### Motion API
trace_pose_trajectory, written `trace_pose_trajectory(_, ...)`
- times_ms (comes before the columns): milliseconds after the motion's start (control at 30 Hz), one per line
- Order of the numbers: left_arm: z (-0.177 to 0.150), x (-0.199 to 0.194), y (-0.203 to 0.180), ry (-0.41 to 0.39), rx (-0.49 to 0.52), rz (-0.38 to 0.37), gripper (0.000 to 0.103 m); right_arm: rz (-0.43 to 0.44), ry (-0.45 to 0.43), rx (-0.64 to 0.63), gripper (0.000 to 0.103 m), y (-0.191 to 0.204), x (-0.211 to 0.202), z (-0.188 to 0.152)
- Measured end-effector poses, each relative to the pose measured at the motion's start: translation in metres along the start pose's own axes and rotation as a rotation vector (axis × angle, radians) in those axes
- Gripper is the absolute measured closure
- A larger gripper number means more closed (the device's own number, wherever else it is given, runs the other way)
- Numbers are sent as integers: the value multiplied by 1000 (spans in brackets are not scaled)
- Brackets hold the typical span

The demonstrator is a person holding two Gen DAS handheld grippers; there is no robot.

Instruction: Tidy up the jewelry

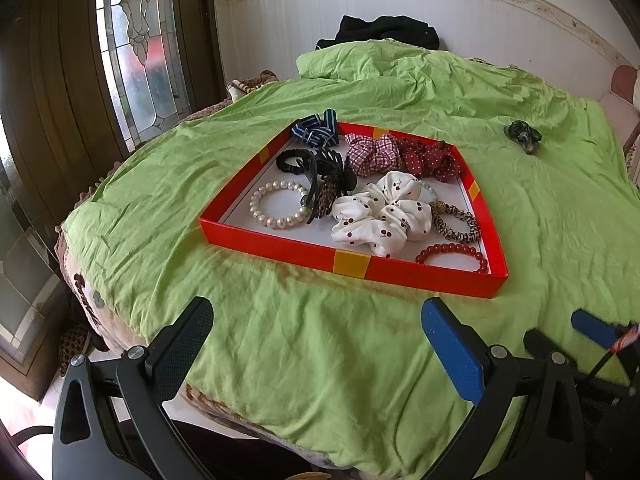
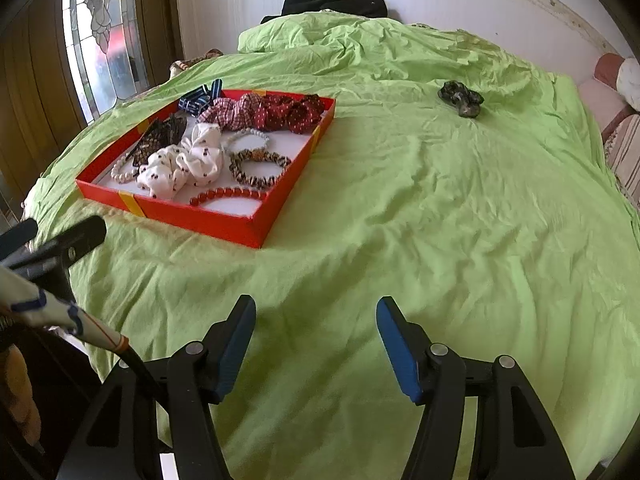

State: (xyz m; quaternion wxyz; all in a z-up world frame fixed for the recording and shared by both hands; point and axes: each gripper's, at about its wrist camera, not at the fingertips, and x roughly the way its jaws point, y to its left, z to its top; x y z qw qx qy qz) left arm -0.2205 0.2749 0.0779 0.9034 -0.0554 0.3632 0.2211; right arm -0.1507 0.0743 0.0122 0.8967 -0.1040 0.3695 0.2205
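On the green sheet (image 2: 400, 208) far ahead of both grippers lies a dark scrunchie (image 2: 460, 98), well apart from the red tray (image 1: 424, 276). Left gripper (image 1: 320, 344) and right gripper (image 2: 316, 344) both have jaws spread wide, holding nothing.

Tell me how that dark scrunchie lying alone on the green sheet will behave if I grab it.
The dark scrunchie looks like bunched fabric, so it will probably squash and flop rather than hold shape. It likely weighs little. Resting on the wrinkled green sheet, it seems unlikely to roll, though closing fingers might pinch sheet along with it.
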Motion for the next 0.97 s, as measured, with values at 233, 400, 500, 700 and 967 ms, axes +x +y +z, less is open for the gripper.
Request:
trace_pose_trajectory(233, -3, 5, 3, 18, -14, -10, 0, -12, -18, -5, 34, 2, -1, 13)
trace_pose_trajectory(400, -4, 9, 6, 36, -26, -18, 0, -10, -5, -19, 34, 7, 4, 13)
trace_pose_trajectory(500, -4, 10, 7, 41, -30, -18, 0, -4, 1, -20, 34, 8, 6, 13)
trace_pose_trajectory(700, -3, 13, 11, 55, -48, -25, 0, 0, 3, -24, 34, 10, 8, 15)
trace_pose_trajectory(967, 3, 8, 10, 62, -61, -29, 0, 31, 19, -7, 34, 8, 10, 12)
